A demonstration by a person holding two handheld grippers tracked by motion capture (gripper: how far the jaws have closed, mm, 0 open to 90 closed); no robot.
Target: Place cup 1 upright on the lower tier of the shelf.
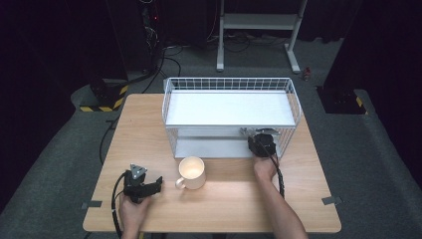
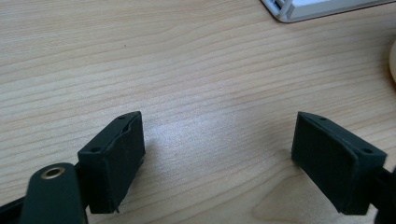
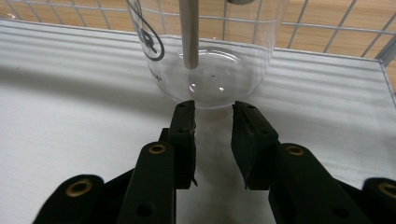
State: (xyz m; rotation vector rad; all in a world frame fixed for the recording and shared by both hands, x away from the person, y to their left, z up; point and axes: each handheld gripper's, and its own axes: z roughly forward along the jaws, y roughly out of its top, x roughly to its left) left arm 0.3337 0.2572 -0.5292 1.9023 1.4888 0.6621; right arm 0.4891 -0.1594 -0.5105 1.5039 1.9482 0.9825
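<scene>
We reach our right claw [image 3: 214, 114], narrowly parted and empty, toward the glass beaker [image 3: 205, 56] at twelve o'clock; next, widen and grip. Left claw [image 2: 217, 140] rests wide open.

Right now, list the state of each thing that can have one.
Left hand-held gripper: jaws wide open, empty, over the bare table.
Right hand-held gripper: jaws narrowly apart, holding nothing, at the base of the glass beaker.
Glass beaker: upright on the rack's lower shelf.
Mug: upright, looks empty.
</scene>
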